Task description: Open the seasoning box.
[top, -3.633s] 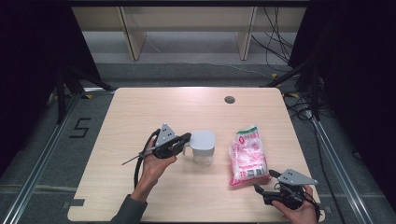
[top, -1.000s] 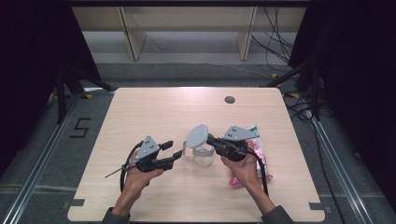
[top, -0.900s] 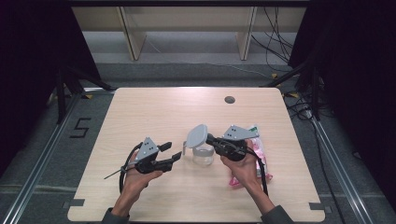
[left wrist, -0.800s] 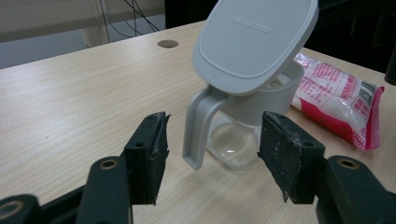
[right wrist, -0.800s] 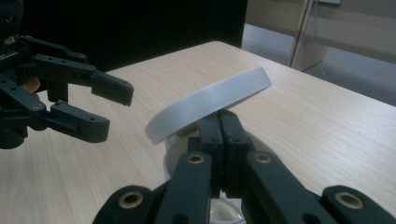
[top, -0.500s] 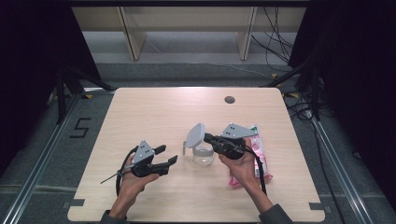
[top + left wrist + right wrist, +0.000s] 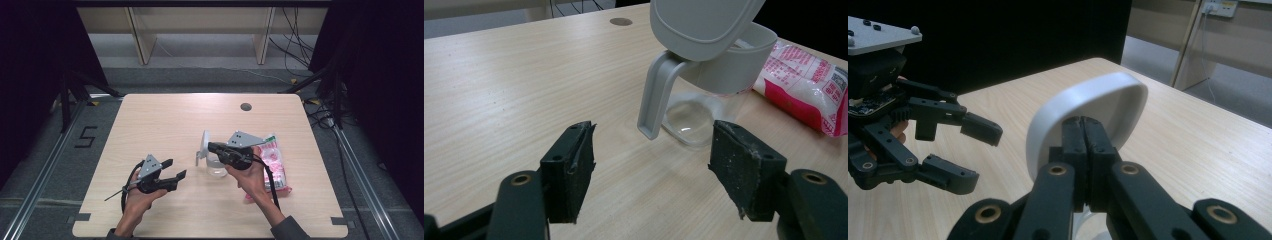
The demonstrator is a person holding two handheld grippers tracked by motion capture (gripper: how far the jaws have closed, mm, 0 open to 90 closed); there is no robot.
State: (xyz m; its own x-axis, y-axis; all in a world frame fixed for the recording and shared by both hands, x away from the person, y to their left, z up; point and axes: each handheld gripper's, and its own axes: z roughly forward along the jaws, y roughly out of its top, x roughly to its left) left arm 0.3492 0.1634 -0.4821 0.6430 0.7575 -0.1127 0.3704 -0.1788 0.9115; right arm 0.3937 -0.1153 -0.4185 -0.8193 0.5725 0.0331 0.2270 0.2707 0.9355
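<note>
1. Table (image 7: 165, 120): light wood top. Clock directions below are read on the high view, 12 pointing away from the person.

2. Left gripper (image 7: 174, 169): held in the person's left hand (image 7: 135, 197) at about 7 o'clock of the table centre. Jaws point toward 3 o'clock, at the jug. Jaws spread wide and have just been opening; nothing between them. In the left gripper view both black pads (image 7: 569, 172) stand well apart over bare wood, with the jug ahead of the gap. A dark cable loops off the back of it toward 8 o'clock.

3. Jug (image 7: 217, 165): clear body with a grey collar and a grey handle (image 7: 654, 95), standing upright near table centre, slightly toward 5 o'clock. The handle faces the left gripper, at 9 o'clock of the jug. Apart from the left gripper.

4. Lid (image 7: 204, 143): grey, rounded, tipped up on edge above the jug mouth, at 11 o'clock of the jug.

5. Right gripper (image 7: 214, 147): held in the person's right hand (image 7: 250, 172), at 3 o'clock of the jug. Jaws pressed together, pinching the lid at its rim. In the right gripper view the two pads meet on the lid (image 7: 1083, 115).

6. Pink packet (image 7: 274, 165): printed bag lying flat at 3 o'clock of the jug, partly under the right forearm.

7. Round dark cap (image 7: 245, 106): set in the tabletop, at 1 o'clock of the jug, near the far edge.
</note>
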